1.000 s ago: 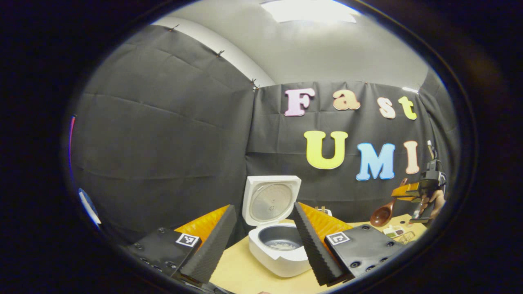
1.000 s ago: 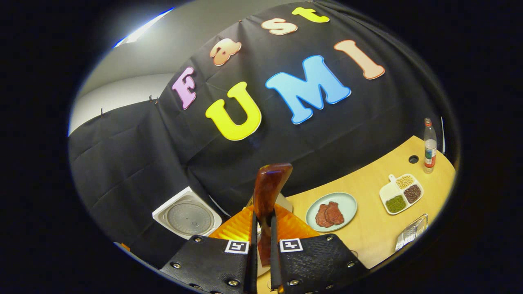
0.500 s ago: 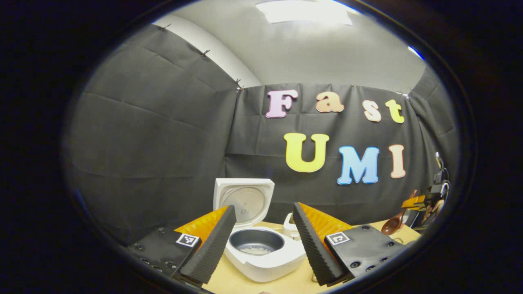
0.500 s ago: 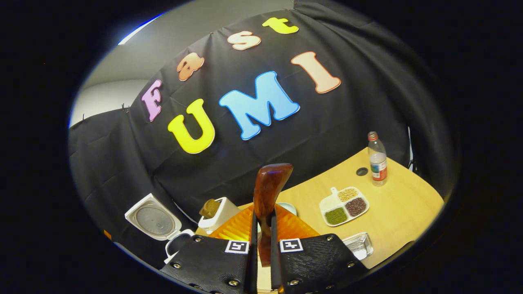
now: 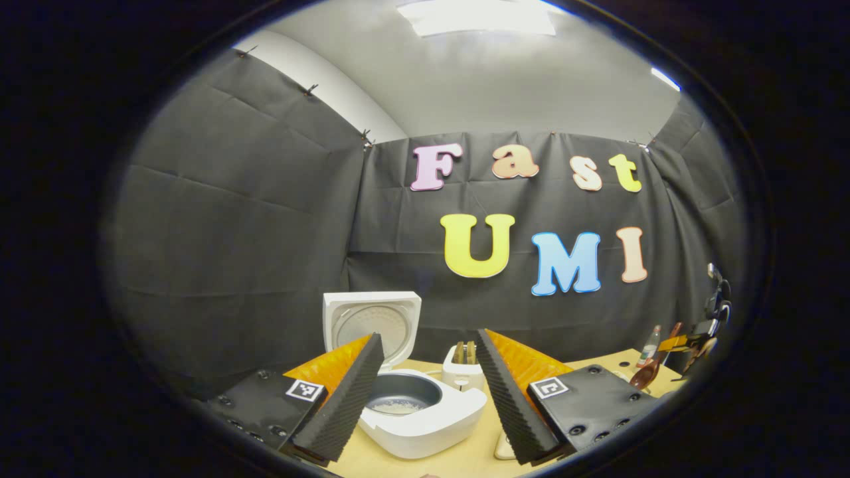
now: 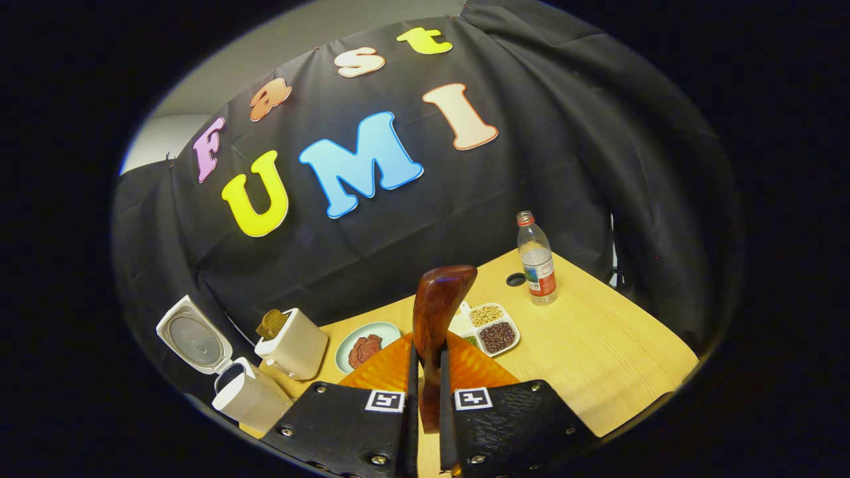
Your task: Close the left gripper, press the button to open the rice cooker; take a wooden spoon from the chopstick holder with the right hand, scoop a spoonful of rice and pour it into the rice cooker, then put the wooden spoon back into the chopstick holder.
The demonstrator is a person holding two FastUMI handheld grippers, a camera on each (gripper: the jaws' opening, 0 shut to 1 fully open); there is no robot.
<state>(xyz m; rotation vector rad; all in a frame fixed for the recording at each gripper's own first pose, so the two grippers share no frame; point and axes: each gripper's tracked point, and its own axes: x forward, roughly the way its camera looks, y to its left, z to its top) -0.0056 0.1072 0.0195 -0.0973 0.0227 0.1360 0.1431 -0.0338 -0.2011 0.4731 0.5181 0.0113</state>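
Your right tongs (image 6: 425,405) were clamped on the wooden spoon (image 6: 435,318), your left tongs (image 5: 428,392) gaped empty; keeping it upright would ease reholstering.

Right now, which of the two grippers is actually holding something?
The right gripper: its fingers pinch the wooden spoon. The left gripper is open, empty, before the rice cooker.

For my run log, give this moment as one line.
rice cooker: lid open | left gripper: open | right gripper: shut on wooden spoon
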